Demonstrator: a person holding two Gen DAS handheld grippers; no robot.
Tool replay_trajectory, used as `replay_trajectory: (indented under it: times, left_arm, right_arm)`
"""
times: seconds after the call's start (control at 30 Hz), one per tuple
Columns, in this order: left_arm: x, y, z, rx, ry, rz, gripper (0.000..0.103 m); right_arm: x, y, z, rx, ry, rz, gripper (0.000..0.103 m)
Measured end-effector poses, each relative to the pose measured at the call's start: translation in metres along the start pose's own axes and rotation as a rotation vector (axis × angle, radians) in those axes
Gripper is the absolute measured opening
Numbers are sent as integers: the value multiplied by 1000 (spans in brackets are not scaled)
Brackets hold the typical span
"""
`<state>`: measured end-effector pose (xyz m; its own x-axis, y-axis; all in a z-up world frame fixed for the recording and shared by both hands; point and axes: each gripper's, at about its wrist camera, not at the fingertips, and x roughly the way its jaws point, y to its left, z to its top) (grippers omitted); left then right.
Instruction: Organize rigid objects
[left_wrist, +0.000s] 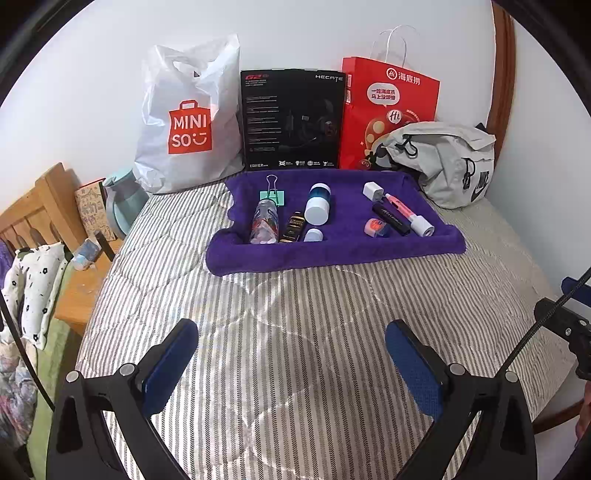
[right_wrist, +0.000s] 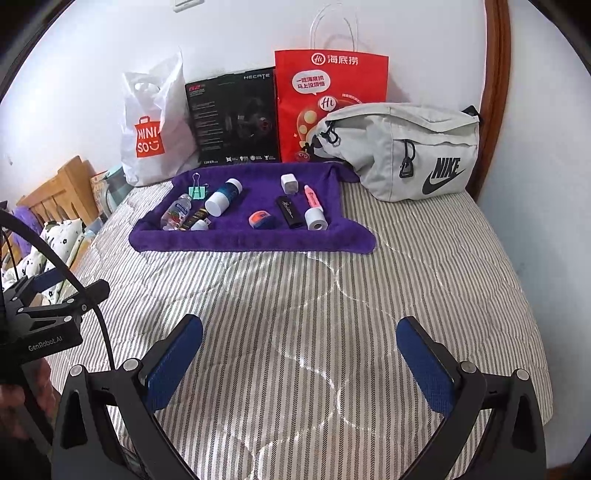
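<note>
Both grippers: your left gripper (left_wrist: 291, 354) and right gripper (right_wrist: 300, 350) hover over the bed (right_wrist: 295, 295), jaws apart, holding nothing.
Items: clip (left_wrist: 272, 195), bottle (left_wrist: 265, 223), jar (left_wrist: 317, 205), charger (right_wrist: 289, 183) lie on the towel (left_wrist: 332, 247), well ahead of you.

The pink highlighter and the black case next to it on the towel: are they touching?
Apart. The right wrist view shows purple towel between the highlighter and the black case.

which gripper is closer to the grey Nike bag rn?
Right. The right gripper sits low over the striped bedding with the Nike bag ahead and to its right. The left gripper is further left, with the bag at the far right edge.
</note>
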<state>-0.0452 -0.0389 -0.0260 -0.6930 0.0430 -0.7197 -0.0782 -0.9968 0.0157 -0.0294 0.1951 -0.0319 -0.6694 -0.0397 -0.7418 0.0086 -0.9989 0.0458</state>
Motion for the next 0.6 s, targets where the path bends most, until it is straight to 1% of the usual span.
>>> replay_trajectory:
  times: [0.13,0.47,0.6]
  left_arm:
    - [0,2,0,-3,3,-6,102]
    - [3,1,-1,4,19,6,102]
    - [2,0,-1,2,17,-6,102]
  right_arm:
    - [1,-1,0,5,4,1,103]
    - [2,-1,-1,0,6,1,103]
    - [3,-1,-1,-3,8,2,103]
